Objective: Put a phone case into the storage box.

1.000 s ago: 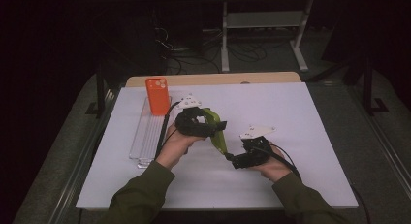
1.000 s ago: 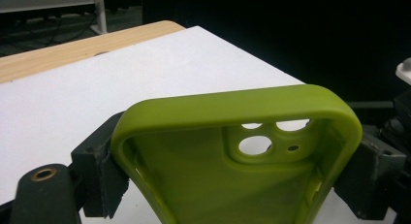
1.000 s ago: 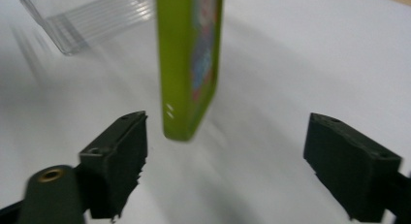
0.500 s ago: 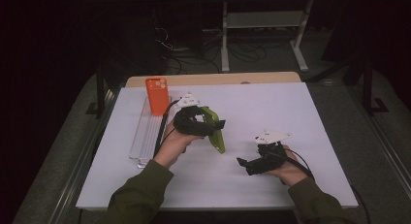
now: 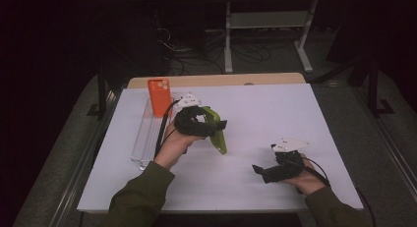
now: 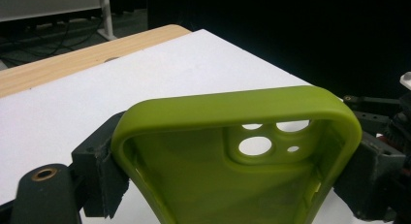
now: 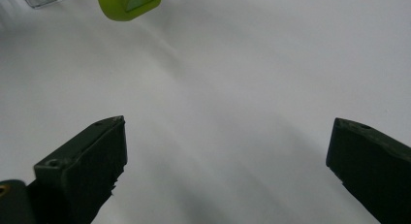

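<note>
A lime-green phone case is held above the white table, tilted with one end down. My left gripper is shut on its sides; in the left gripper view the case sits between both jaws, camera cut-outs showing. My right gripper rests low near the front right of the table, open with nothing between its jaws. In the right gripper view the jaws stand wide apart over bare table, with the case's lower end farther off.
An orange phone stands upright at the back end of a clear plastic tray on the table's left. A wooden strip edges the far side. Dark floor, cables and a metal stand lie beyond.
My right gripper let go of the case's lower end and drew back to the right and toward the front edge. The left gripper keeps the case, lifted slightly.
</note>
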`<state>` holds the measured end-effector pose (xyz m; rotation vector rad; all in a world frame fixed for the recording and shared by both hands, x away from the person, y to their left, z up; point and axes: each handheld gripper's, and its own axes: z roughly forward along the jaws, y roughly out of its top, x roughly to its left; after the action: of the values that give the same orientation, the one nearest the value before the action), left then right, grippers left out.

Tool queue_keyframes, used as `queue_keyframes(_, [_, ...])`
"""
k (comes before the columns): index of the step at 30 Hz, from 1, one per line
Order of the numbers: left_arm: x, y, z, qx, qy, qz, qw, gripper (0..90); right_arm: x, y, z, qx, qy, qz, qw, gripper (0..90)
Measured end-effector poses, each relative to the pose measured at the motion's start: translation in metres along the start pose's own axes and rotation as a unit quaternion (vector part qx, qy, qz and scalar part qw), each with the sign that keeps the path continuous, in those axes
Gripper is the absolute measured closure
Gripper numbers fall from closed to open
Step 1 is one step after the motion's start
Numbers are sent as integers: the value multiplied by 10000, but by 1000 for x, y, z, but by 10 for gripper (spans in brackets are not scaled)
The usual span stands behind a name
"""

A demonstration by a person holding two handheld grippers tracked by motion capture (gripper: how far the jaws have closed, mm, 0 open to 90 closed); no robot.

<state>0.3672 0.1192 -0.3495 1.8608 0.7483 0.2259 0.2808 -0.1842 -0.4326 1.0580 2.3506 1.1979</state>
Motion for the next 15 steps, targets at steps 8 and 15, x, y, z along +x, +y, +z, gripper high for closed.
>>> queue_keyframes(8, [1, 7, -4, 77, 41, 155, 9998, 139, -1, -4, -1, 53, -2, 11, 10000, 8])
queue_keyframes(15, [7, 17, -8, 24, 53, 167, 9998, 139, -1, -4, 0, 85, -25, -9, 10000, 7])
